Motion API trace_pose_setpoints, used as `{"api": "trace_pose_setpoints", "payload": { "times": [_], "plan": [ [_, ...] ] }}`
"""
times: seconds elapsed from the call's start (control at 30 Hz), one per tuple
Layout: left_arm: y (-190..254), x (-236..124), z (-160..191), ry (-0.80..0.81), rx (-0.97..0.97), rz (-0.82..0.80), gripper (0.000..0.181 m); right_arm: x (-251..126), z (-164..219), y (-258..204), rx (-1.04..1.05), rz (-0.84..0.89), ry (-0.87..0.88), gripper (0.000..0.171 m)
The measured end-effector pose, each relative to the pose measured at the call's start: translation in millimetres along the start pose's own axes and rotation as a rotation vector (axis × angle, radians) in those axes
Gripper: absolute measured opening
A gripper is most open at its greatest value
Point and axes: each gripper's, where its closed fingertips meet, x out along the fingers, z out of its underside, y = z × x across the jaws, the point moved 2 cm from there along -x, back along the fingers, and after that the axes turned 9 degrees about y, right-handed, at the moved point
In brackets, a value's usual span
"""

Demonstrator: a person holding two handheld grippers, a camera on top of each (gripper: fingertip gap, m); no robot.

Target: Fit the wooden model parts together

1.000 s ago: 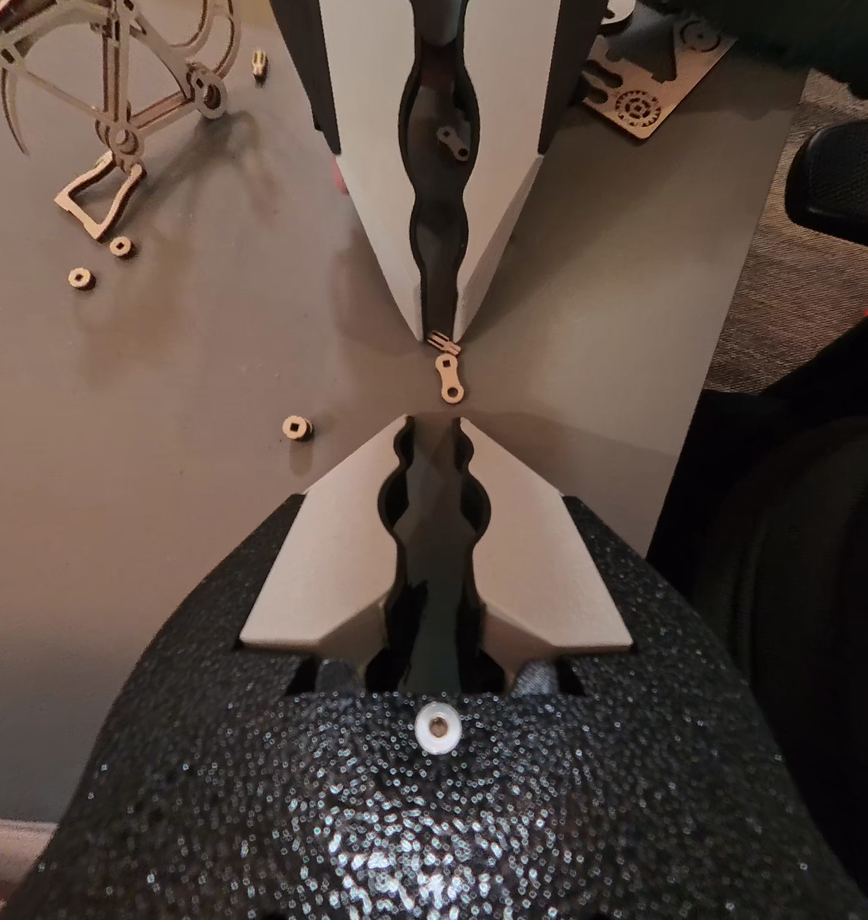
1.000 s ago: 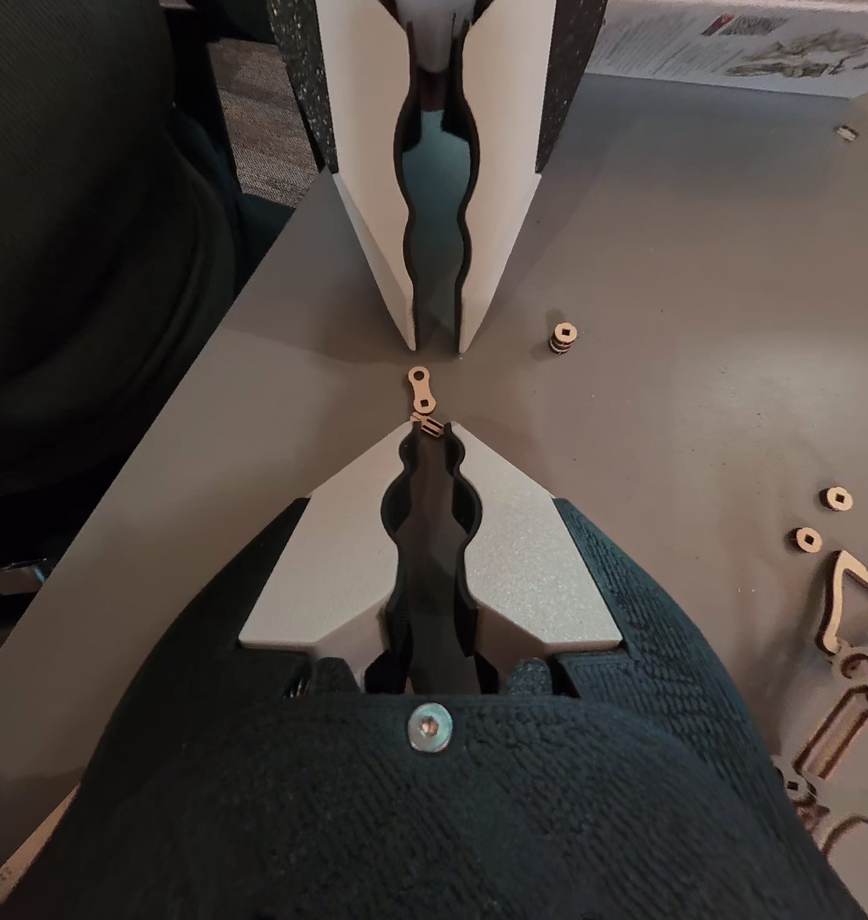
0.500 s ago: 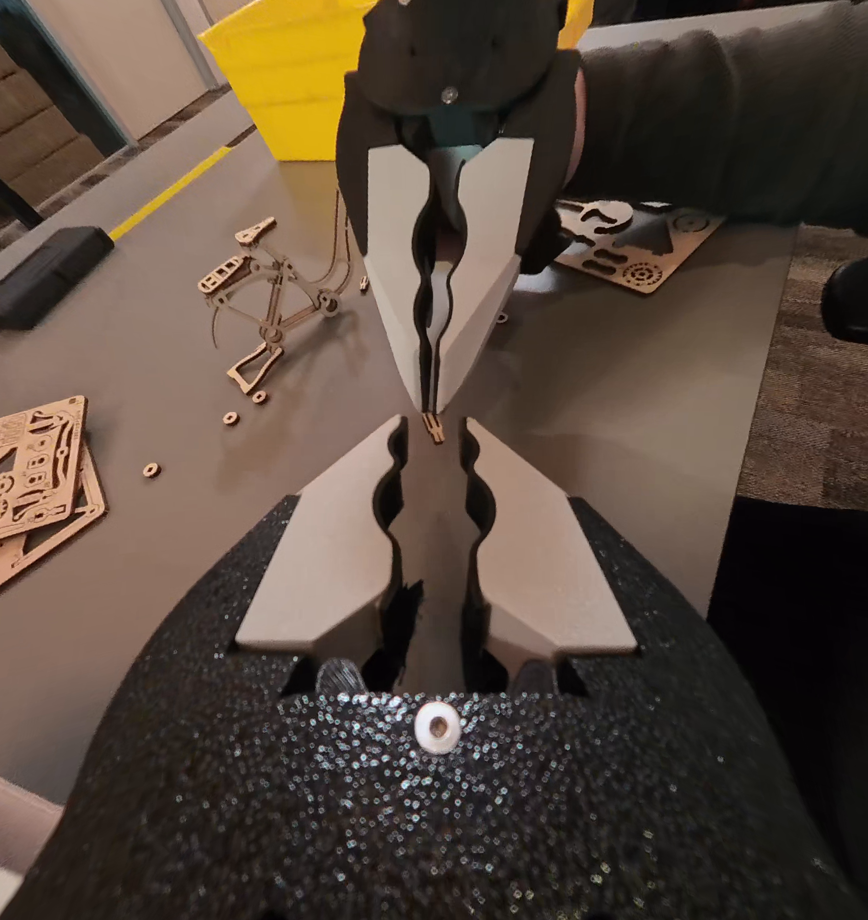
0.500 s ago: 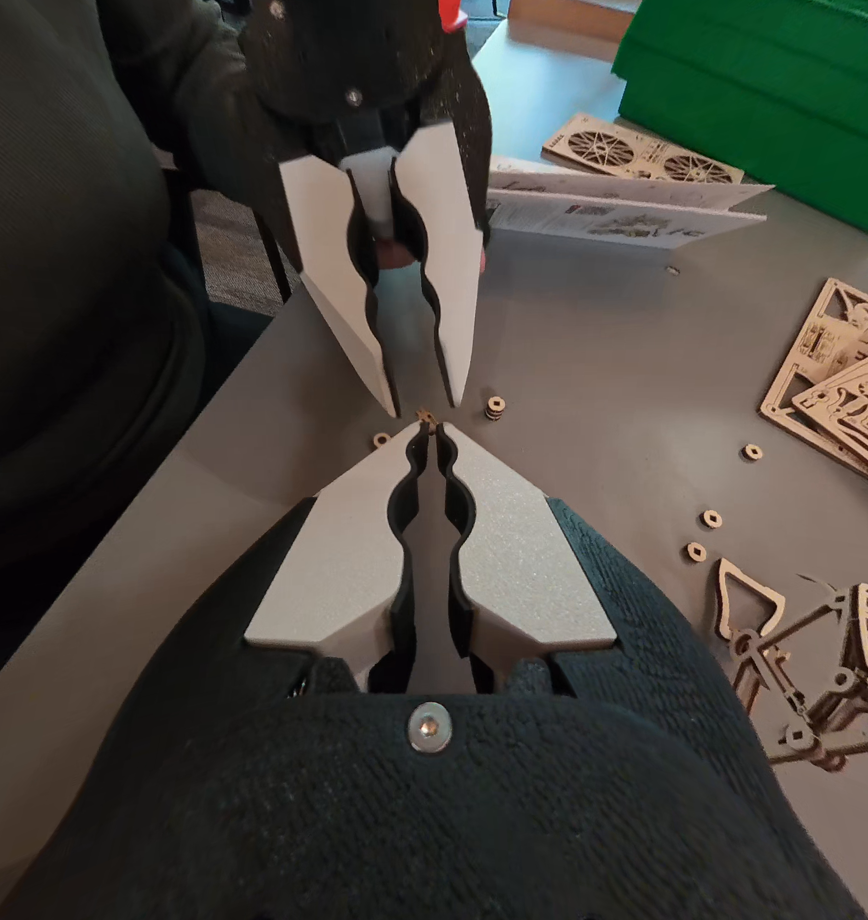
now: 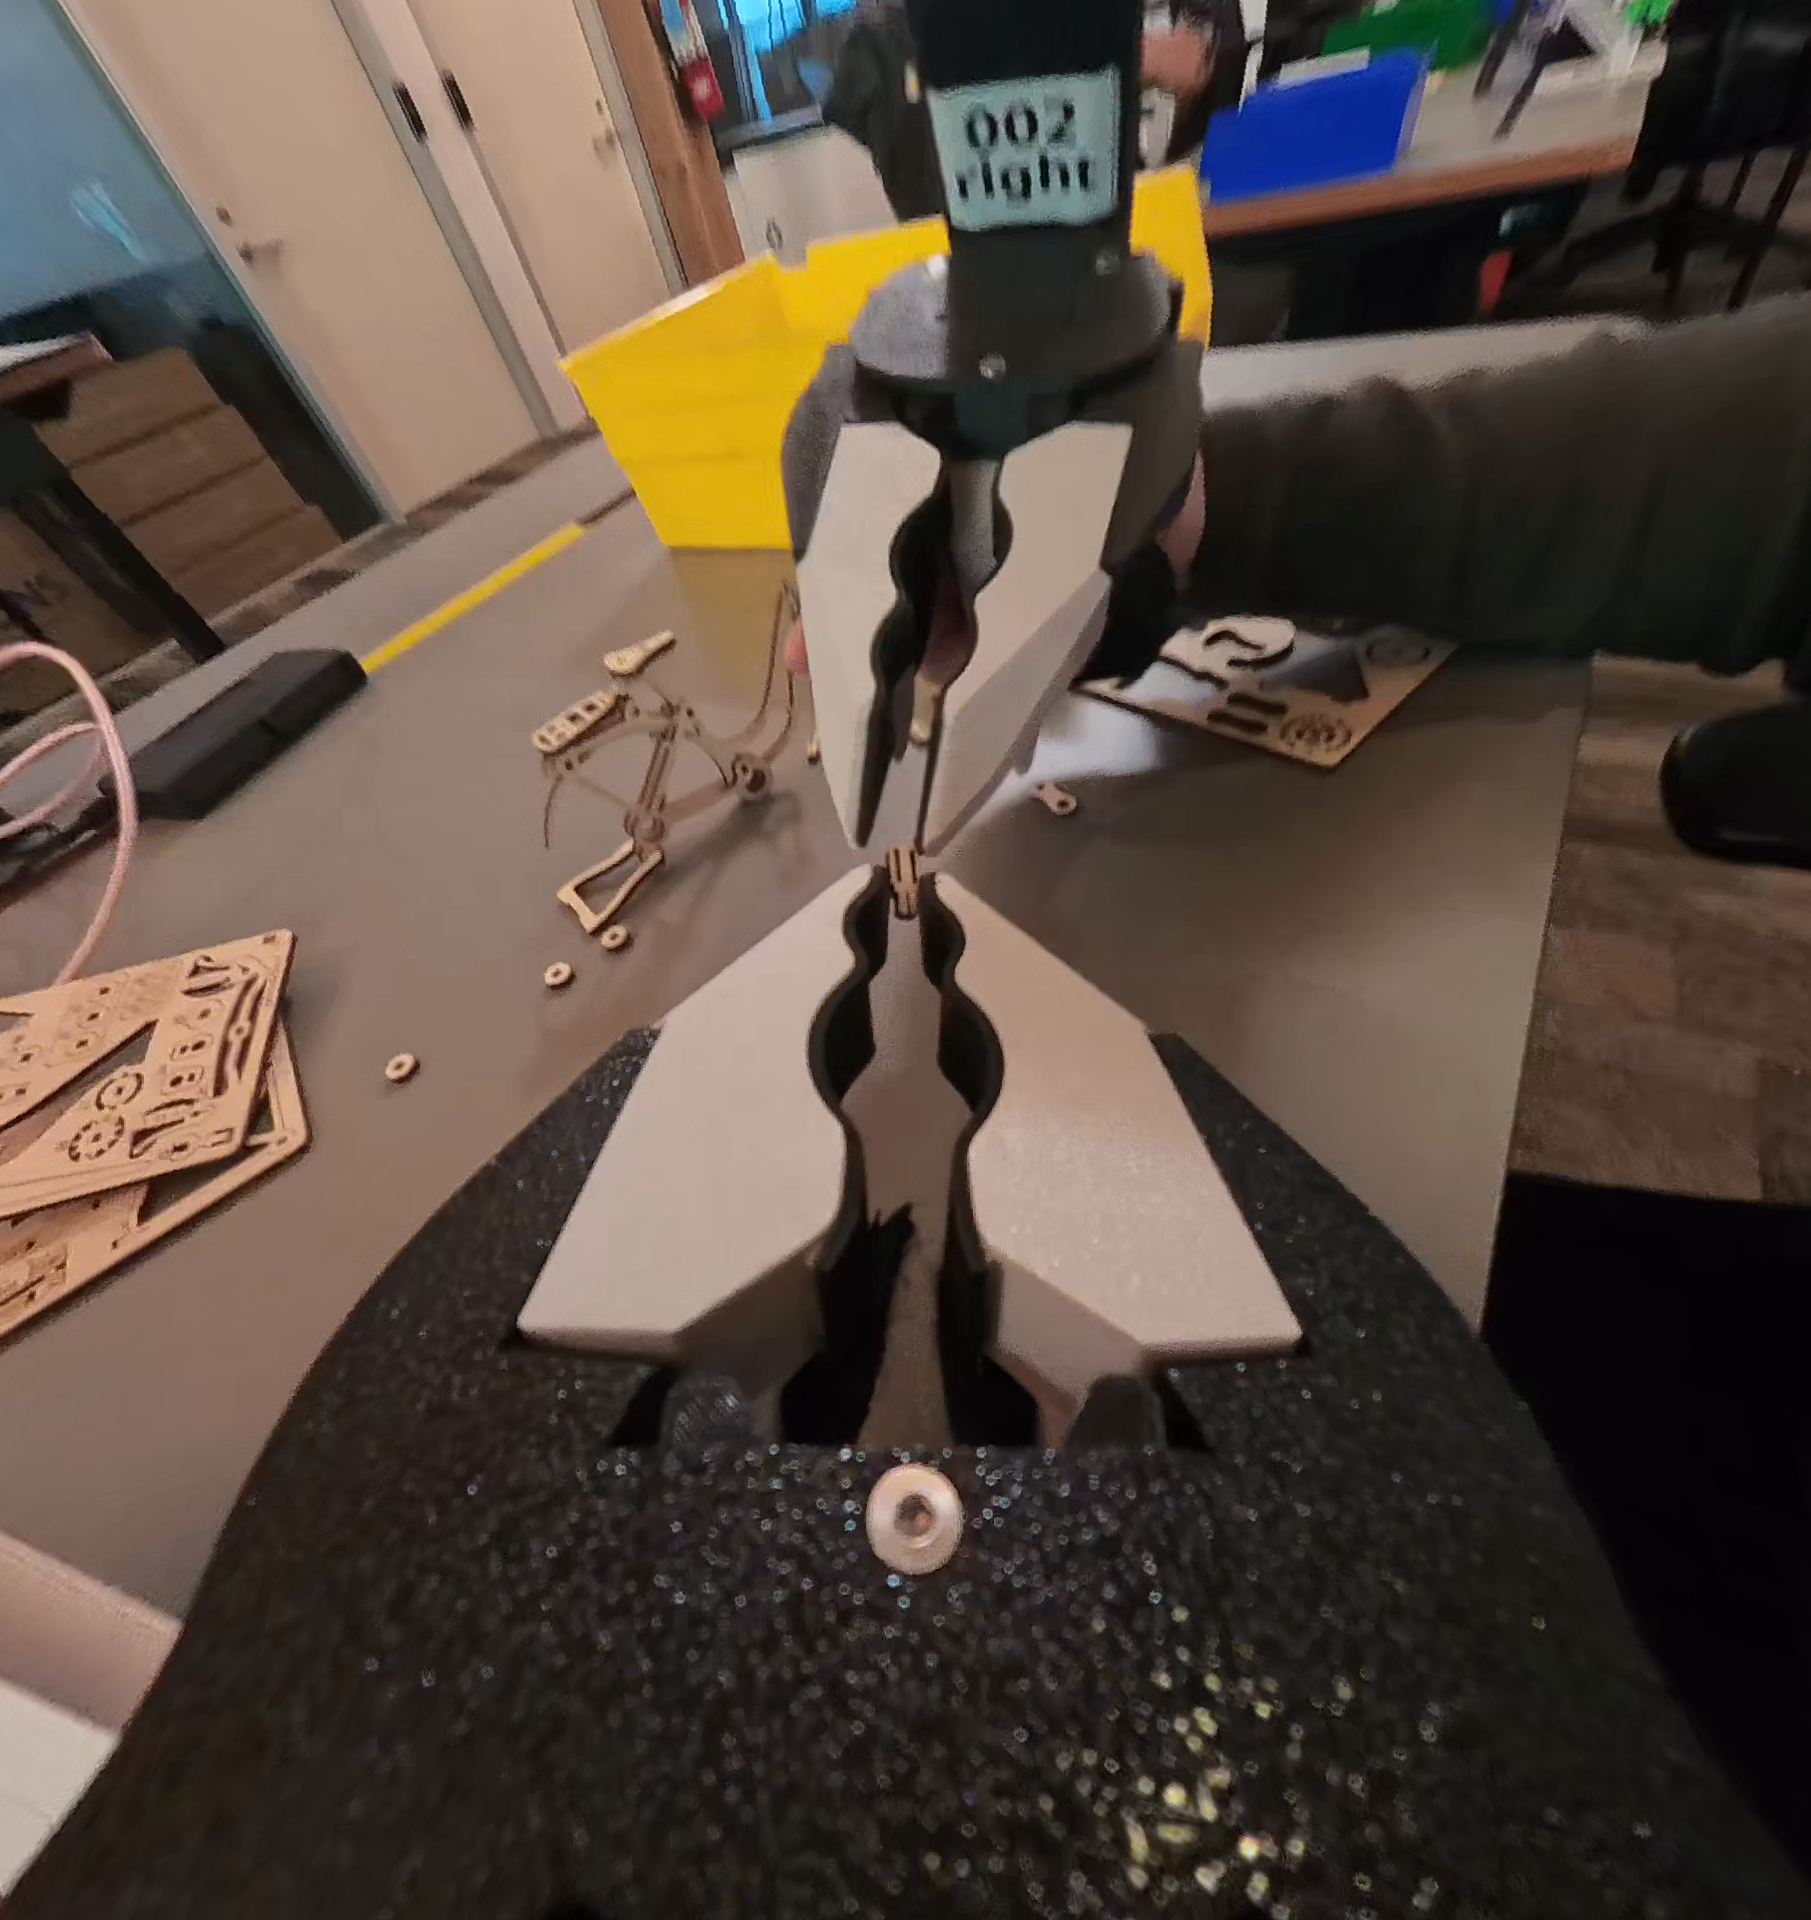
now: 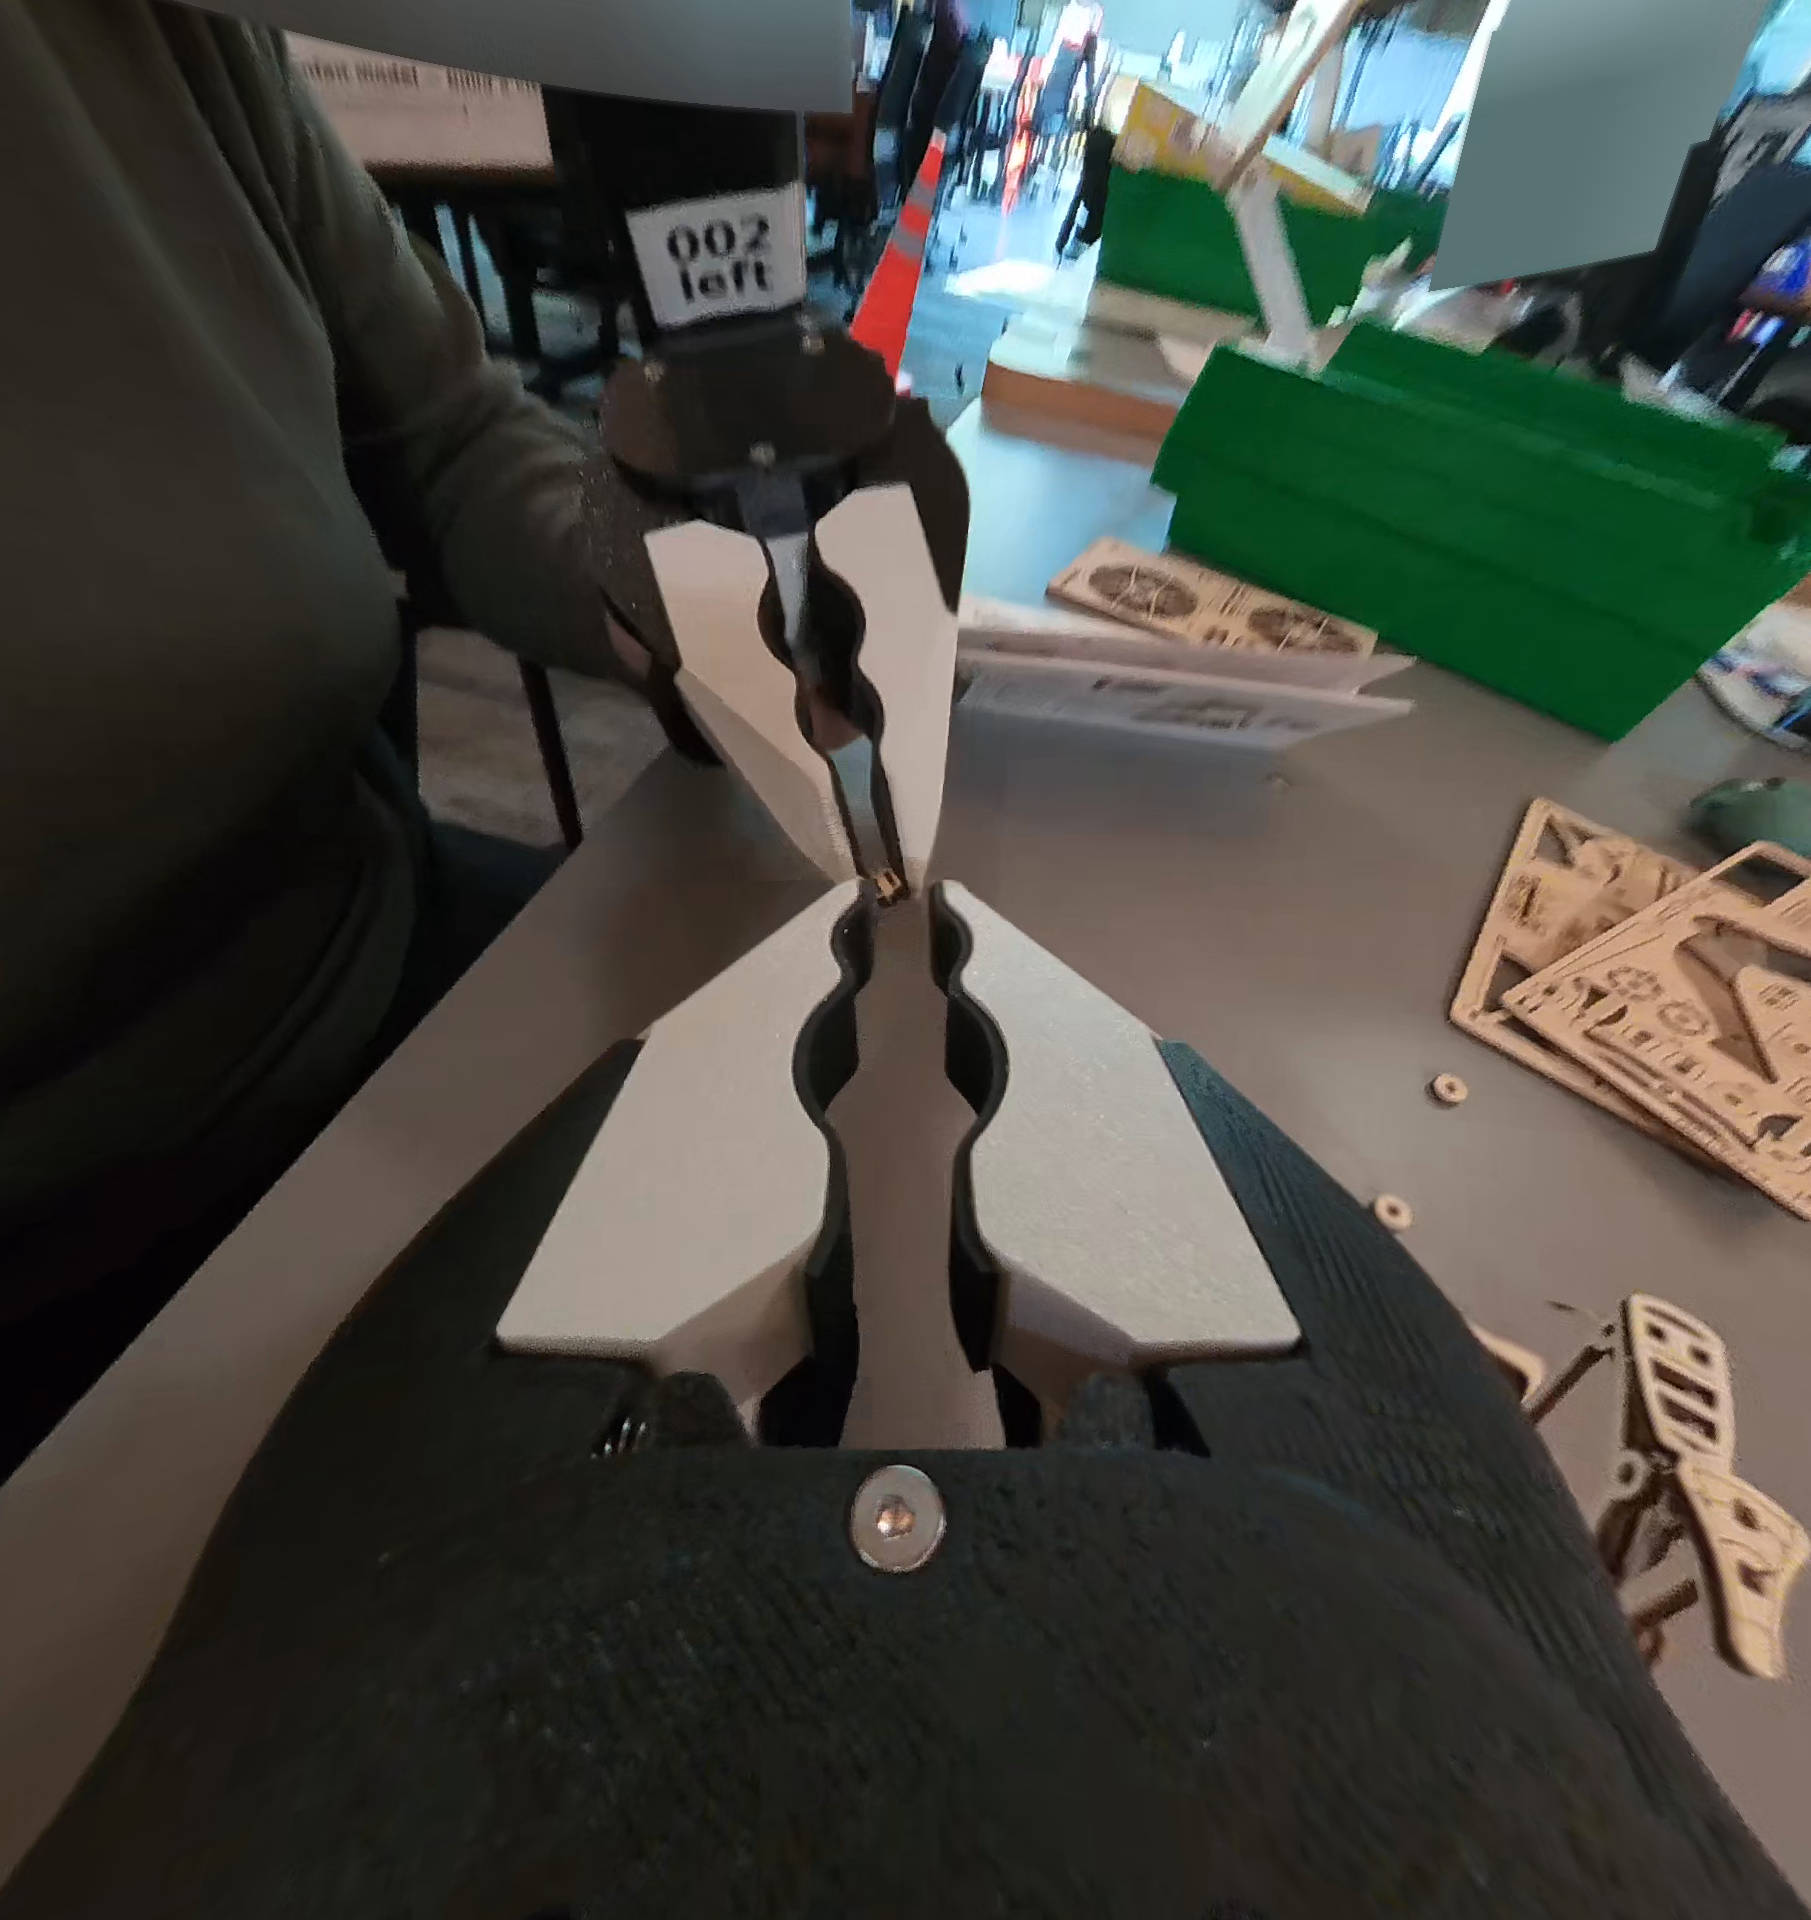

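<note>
Left wrist view: left gripper (image 5: pixel 903 878) nearly closed, seemingly pinching a tiny pale laser-cut wooden link piece (image 5: pixel 902 891) upright between its tips, well above the grey bench (image 5: pixel 1244 987). Opposite, pointing down at that piece, right gripper (image 5: pixel 896 836), tips just above it with a thin gap between them. On the bench behind: partly built skeletal wooden frame model (image 5: pixel 662 769), one loose flat wooden link (image 5: pixel 1055 798), small wooden ring washers (image 5: pixel 399 1067), stacked punched-out plywood sheets (image 5: pixel 122 1081), yellow plastic bin (image 5: pixel 735 416).

Right wrist view: right gripper (image 6: pixel 899 891) parted by a narrow gap wider than the piece, gripping nothing. Wooden link piece (image 6: pixel 888 885) at the left gripper (image 6: pixel 885 868) tips, just inside the right gripper's opening, nearer its left fingertip. Plywood sheets (image 6: pixel 1690 1039) and green bin (image 6: pixel 1452 520) to the side.

Step in hand, as judged: small part held aloft by one gripper, awaiting its mate; joining not yet begun. Next move: fetch the loose link from the bench with the free gripper, align slot to tab squarely, press gently. Tiny part, easily twisted or dropped.
</note>
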Motion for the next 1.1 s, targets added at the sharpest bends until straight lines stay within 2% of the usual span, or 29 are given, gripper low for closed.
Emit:
{"api": "trace_pose_setpoints", "payload": {
  "times": [0.13,0.27,0.37,0.73,0.93,1.1],
  "plan": [
    [1,-6,-19,0.139,-0.126,0.047,0.003,-13,-19,-11,-0.105,0.03,0.125,0.01],
    [10,-13,-39,0.281,-0.434,0.246,0.003,-14,-40,-25,-0.151,-0.007,0.24,0.009],
    [16,-16,-48,0.342,-0.55,0.34,0.003,-12,-46,-36,-0.131,-0.06,0.277,0.008],
    [24,-18,-54,0.37,-0.698,0.472,0.003,-12,-52,-47,-0.106,-0.125,0.33,0.005],
    [21,-17,-52,0.372,-0.615,0.404,0.003,-10,-50,-43,-0.078,-0.106,0.318,0.005],
    [24,-19,-54,0.378,-0.703,0.47,0.003,-11,-53,-46,-0.079,-0.125,0.344,0.005]
  ]
}}
